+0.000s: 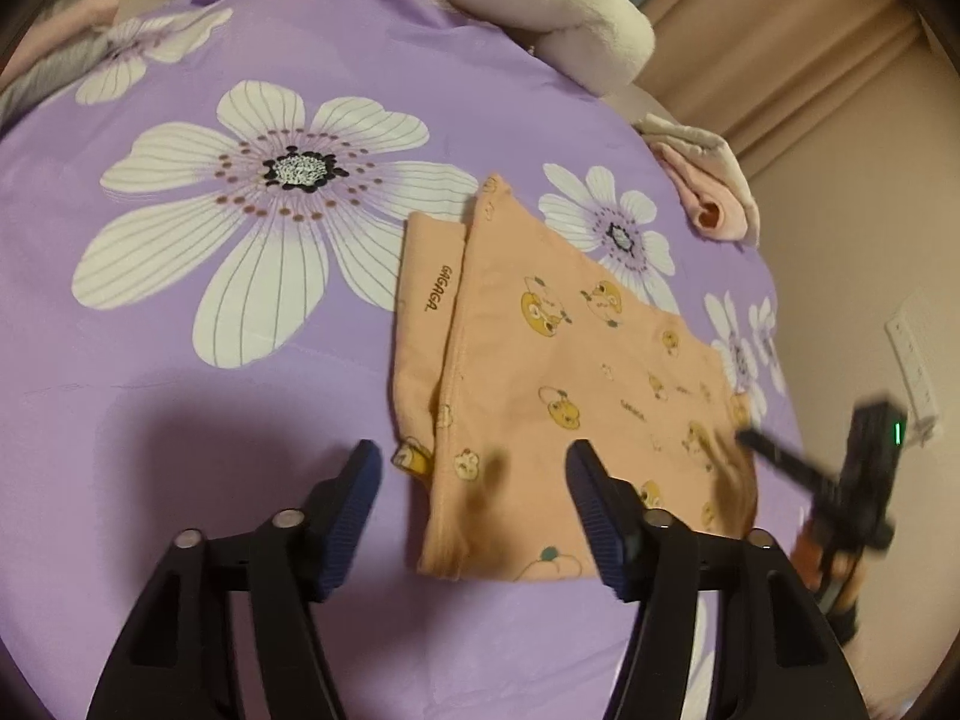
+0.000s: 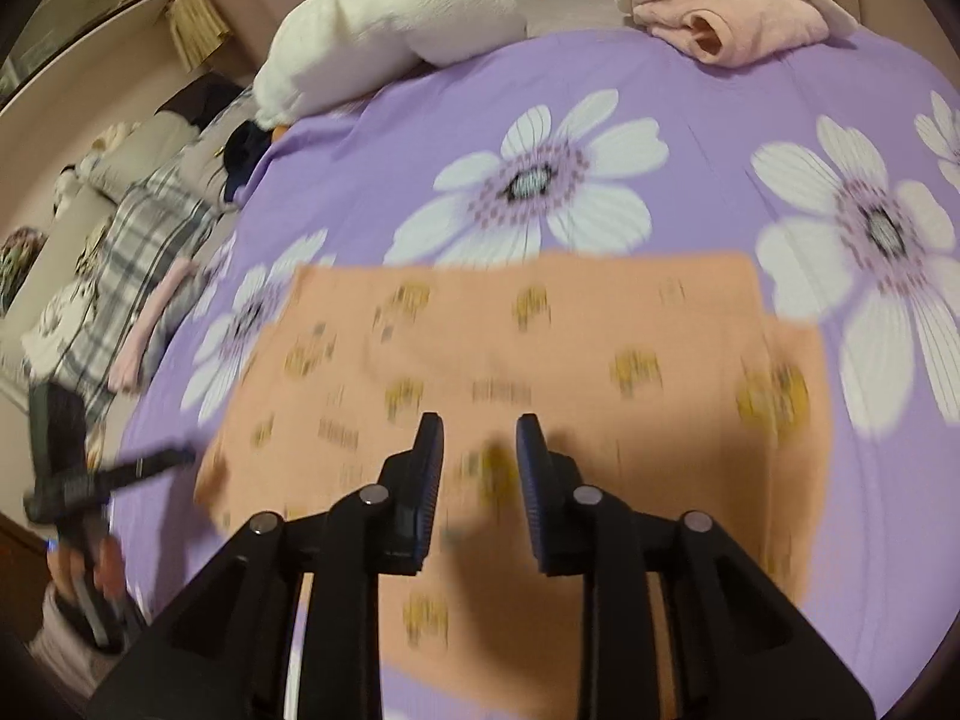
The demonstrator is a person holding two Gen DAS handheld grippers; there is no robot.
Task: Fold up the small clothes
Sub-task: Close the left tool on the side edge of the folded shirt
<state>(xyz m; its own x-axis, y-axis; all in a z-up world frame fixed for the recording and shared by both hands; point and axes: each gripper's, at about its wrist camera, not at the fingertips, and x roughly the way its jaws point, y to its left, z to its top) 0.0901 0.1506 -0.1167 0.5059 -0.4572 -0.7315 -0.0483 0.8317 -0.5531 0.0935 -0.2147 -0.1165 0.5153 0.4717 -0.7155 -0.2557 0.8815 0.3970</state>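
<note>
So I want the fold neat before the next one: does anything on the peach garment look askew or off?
Slightly. On the peach garment, the top layer sits skewed, so a plain strip printed GAGAGA shows along one side instead of lining up. No stains or damage are visible. The right wrist view is too blurred to judge the edges.

Peach bear-print garment (image 1: 558, 360) on lilac sheet (image 1: 240, 420) with white flowers.
</note>
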